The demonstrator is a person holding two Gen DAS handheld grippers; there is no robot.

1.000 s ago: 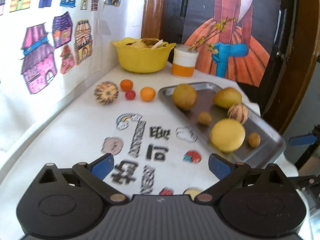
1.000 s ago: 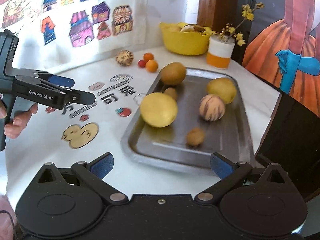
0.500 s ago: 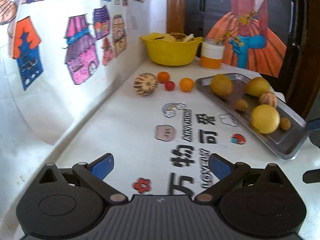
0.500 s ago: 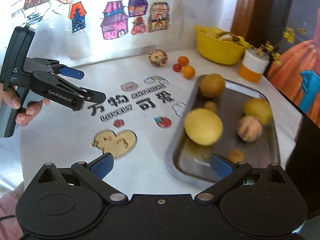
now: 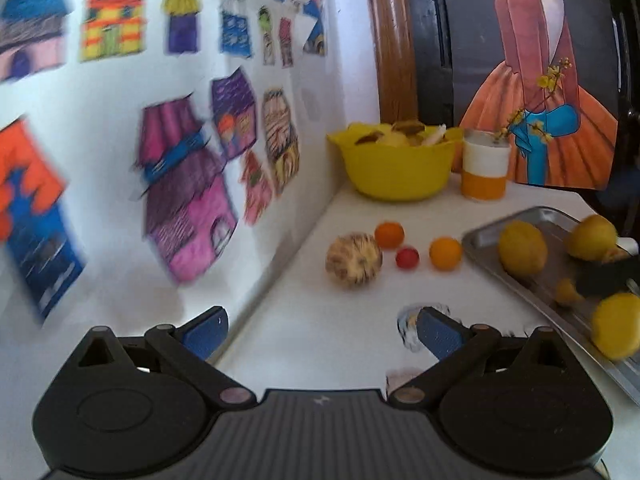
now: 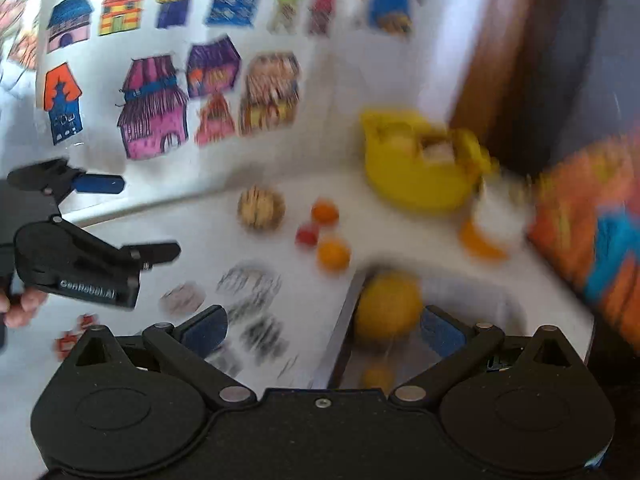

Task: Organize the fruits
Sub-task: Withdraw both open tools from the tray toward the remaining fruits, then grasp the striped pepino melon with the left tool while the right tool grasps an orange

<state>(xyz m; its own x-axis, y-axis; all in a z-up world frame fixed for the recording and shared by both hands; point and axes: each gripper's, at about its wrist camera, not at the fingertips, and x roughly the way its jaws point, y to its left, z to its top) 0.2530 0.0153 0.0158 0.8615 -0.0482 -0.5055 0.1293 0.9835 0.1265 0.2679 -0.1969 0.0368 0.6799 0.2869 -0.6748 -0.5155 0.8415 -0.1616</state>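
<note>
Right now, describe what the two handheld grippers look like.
Both are matte black plastic. Each has two round pivot housings, angled linkage arms with silver pivot pins, and blue pads on the fingers. The left gripper has a ribbed body; seen from the right camera, its side carries white lettering. The right gripper has a speckled body with a central screw.

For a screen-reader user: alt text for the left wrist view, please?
An open hand-held gripper points at a striped fruit, two oranges and a small red fruit on a white table, a steel tray of yellow fruit to their right.
</note>
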